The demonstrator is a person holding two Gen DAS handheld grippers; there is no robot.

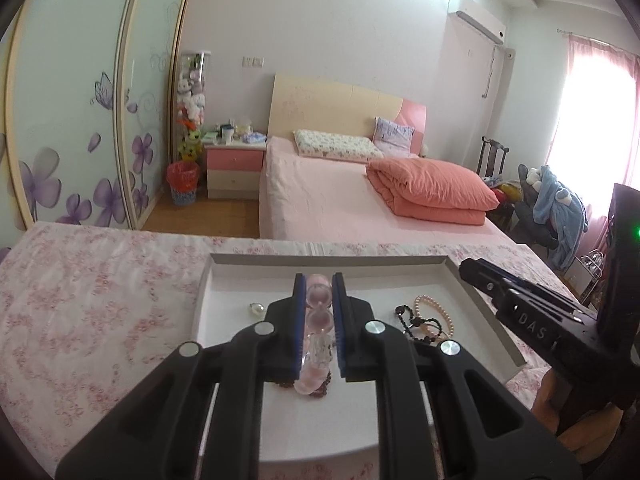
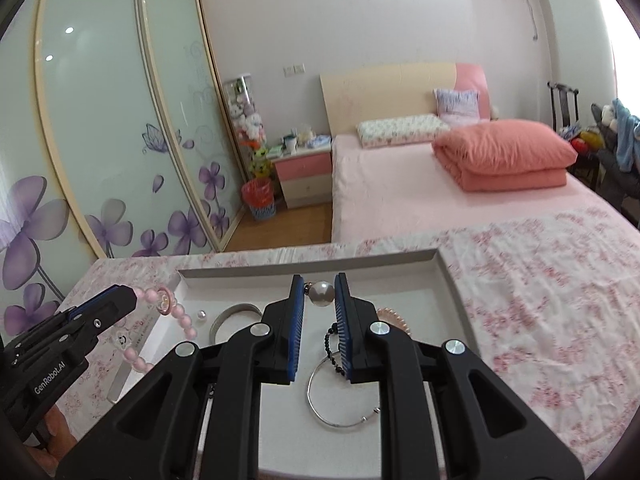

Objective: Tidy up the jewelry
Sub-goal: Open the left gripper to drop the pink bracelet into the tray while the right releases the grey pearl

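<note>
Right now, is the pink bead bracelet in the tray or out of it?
Out. The left gripper is shut on the bracelet, which hangs in the air over the tray's left edge.

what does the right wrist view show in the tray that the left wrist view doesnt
Only the right wrist view shows the silver bangle, the grey ring-shaped band and the large pearl bead between the right gripper fingers. Only the left wrist view shows the pink bead bracelet from close up, clamped in the left gripper, and the air conditioner. Both share the white tray, the black bead strand, the peach pearl bracelet and the small loose pearl.
</note>
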